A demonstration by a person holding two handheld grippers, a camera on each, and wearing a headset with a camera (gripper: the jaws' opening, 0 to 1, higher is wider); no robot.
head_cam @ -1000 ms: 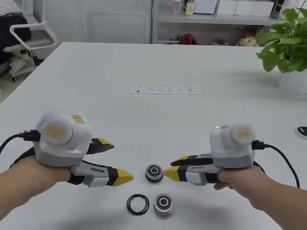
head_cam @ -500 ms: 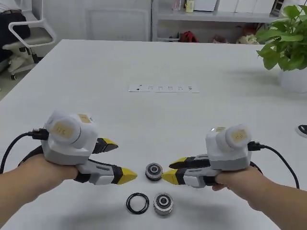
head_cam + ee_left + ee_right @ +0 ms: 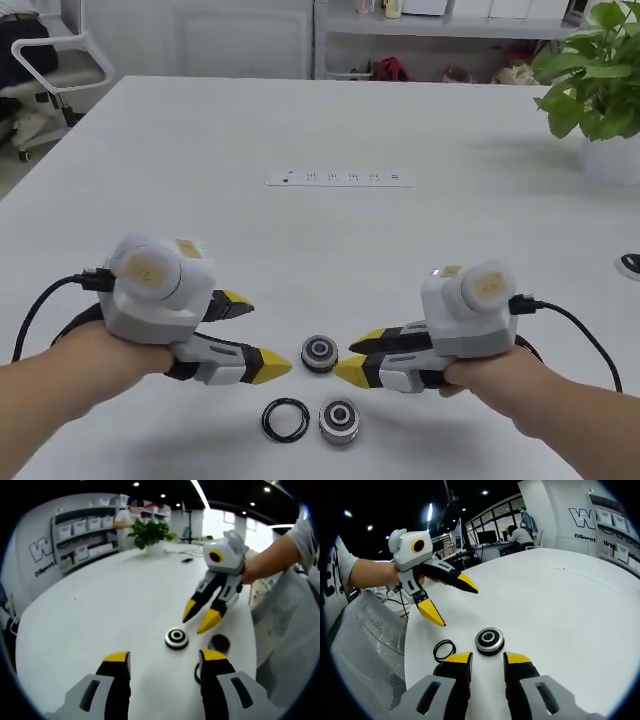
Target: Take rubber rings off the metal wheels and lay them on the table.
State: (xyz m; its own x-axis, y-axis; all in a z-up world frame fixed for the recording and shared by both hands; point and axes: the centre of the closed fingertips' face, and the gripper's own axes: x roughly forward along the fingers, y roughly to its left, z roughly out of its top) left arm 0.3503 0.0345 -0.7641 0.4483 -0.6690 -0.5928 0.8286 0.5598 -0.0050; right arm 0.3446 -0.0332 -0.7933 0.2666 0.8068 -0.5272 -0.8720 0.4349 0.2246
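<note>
A metal wheel (image 3: 319, 353) with a dark rubber ring around it lies on the white table (image 3: 330, 250). My left gripper (image 3: 258, 335) is open just to its left, and my right gripper (image 3: 352, 358) is open, with a narrower gap, just to its right. Both point at the wheel without touching it. Nearer to me lie a bare silver wheel (image 3: 339, 420) and a loose black rubber ring (image 3: 285, 420). In the left gripper view the ringed wheel (image 3: 176, 638) lies ahead of the open jaws. In the right gripper view it (image 3: 489, 641) sits just beyond the tips, with the loose ring (image 3: 444, 650) beside it.
A flat white socket strip (image 3: 340, 178) lies mid-table. A potted plant (image 3: 595, 70) stands at the far right corner, and a dark cable end (image 3: 630, 265) lies at the right edge. An office chair (image 3: 50, 70) and shelves stand beyond the table.
Both grippers have edged slightly closer to the ringed wheel. The head camera tilted a little. Wheels and loose ring have not moved.
</note>
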